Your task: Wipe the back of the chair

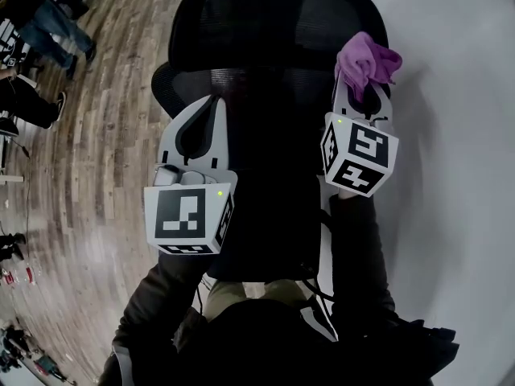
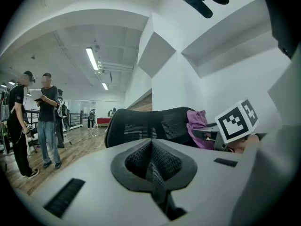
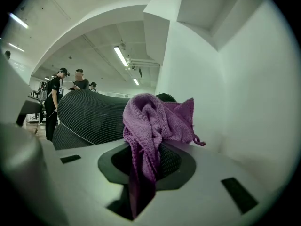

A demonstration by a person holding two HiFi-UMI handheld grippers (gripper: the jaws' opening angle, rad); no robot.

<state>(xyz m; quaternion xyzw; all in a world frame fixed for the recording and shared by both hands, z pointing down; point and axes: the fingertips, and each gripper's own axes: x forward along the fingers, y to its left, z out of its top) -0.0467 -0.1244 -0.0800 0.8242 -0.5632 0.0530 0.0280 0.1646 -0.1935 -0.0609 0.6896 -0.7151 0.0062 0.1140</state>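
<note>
Filling most of the head view, the black mesh chair back (image 1: 265, 47) stands between a wooden floor (image 1: 96, 135) on its left and a white wall (image 1: 459, 135) on its right. The mesh shows no streak, damp patch or dust line, so nothing tells how much of it has been wiped. My judgement is that the wiping is at an early pass or only just being set up, with most of the back left to cover.

Both grippers point toward the back from the person's side. The left gripper (image 1: 201, 111) lies over the left part of the mesh, lower than its partner. Its jaws are pressed together with nothing between them, and I cannot tell whether it rests on the chair. The right gripper (image 1: 364, 95) reaches to the upper right edge of the back. Its jaws are nearly together, clamping a purple cloth (image 1: 366, 61).

That cloth is bunched above the jaw tips, with one tail hanging down through the gap between them. It sits right at the chair's top right rim, but no view settles whether it presses on the mesh.
</note>
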